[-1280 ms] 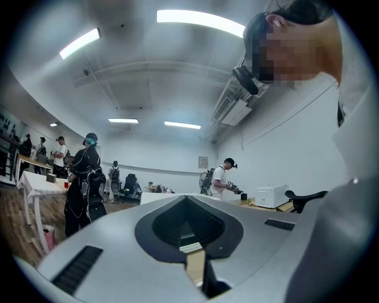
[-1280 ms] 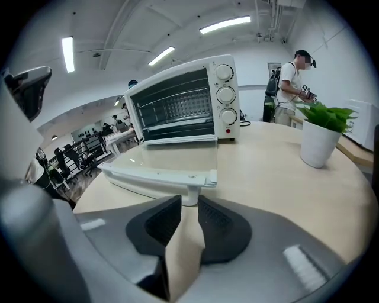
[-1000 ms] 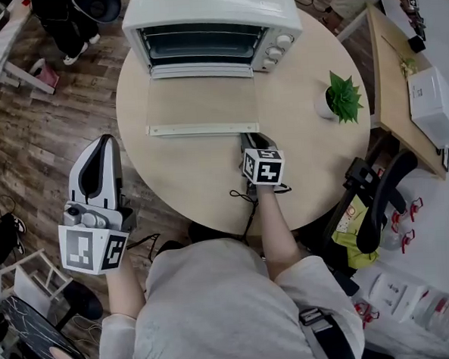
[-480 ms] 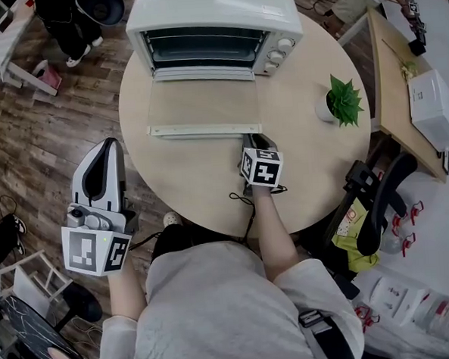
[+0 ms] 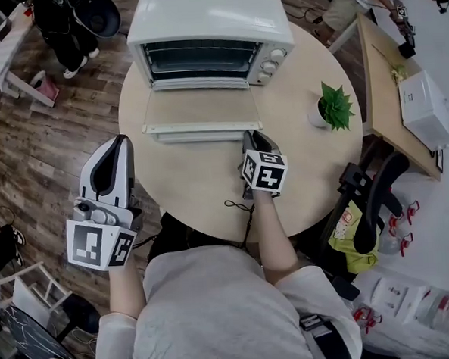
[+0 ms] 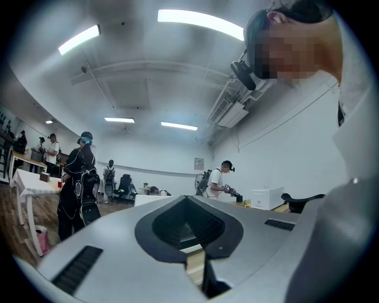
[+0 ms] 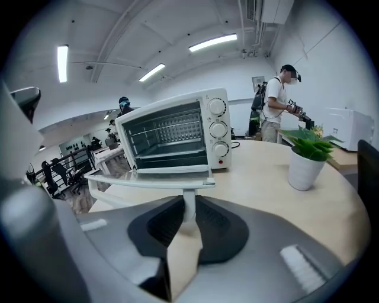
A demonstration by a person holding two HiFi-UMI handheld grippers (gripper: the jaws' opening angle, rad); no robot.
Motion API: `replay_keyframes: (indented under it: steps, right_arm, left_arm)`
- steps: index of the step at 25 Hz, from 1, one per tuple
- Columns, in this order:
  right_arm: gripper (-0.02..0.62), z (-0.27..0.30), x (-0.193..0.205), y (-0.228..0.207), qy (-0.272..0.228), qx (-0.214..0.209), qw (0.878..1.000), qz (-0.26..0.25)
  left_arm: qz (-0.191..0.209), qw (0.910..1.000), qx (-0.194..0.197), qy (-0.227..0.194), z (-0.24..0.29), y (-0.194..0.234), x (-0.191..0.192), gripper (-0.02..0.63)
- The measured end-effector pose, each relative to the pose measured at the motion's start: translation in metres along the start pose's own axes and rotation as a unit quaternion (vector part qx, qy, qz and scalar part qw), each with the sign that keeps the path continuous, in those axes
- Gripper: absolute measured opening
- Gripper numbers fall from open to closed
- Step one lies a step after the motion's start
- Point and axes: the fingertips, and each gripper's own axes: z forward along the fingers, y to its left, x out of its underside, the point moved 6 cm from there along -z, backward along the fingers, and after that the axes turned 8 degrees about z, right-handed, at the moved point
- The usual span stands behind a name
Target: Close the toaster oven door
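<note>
The white toaster oven (image 5: 208,32) stands at the far side of the round table (image 5: 315,177). Its glass door (image 5: 201,106) lies open and flat, with the white handle bar (image 5: 202,128) along the near edge. My right gripper (image 5: 254,137) rests low over the table, jaws shut and empty, tips just short of the handle's right end. In the right gripper view the handle's right bracket (image 7: 189,200) rises directly beyond my right gripper (image 7: 188,214), with the oven (image 7: 172,133) behind it. My left gripper (image 5: 119,142) hangs off the table's left edge, shut and empty; in its own view my left gripper (image 6: 189,200) points across the room.
A small potted plant (image 5: 328,106) sits right of the oven and also shows as the plant (image 7: 308,155). A black cable (image 5: 237,207) trails over the table's near edge. An office chair (image 5: 377,196) and a side table (image 5: 390,100) stand to the right. People (image 6: 80,180) stand farther off.
The view has shifted slightly. Both grippers keep about the same places, the left one a touch nearer the table. The door stays open.
</note>
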Motion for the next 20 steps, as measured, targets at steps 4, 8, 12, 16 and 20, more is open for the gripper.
replay_keyframes:
  steps: [4, 8, 12, 16, 20]
  right_arm:
    - [0.075, -0.006, -0.019, 0.007, -0.019, 0.004, 1.0, 0.002]
    - [0.077, -0.009, -0.039, 0.013, -0.031, 0.009, 0.999, -0.002]
    - [0.077, -0.009, -0.051, 0.017, -0.037, 0.015, 0.999, -0.007]
    - [0.077, -0.01, -0.061, 0.02, -0.041, 0.022, 0.999, -0.012]
    - [0.078, -0.009, -0.073, 0.023, -0.048, 0.026, 0.998, -0.016]
  left_arm:
    - [-0.003, 0.9999, 0.012, -0.006, 0.007, 0.006, -0.004, 0.008]
    - [-0.006, 0.9997, 0.021, -0.014, 0.012, 0.015, -0.007, 0.008]
    - [-0.007, 0.9993, 0.031, -0.02, 0.016, 0.021, -0.01, 0.008]
    - [-0.01, 0.9989, 0.039, -0.023, 0.02, 0.027, -0.011, 0.008]
    - [-0.011, 0.9985, 0.046, -0.027, 0.024, 0.036, -0.013, 0.008]
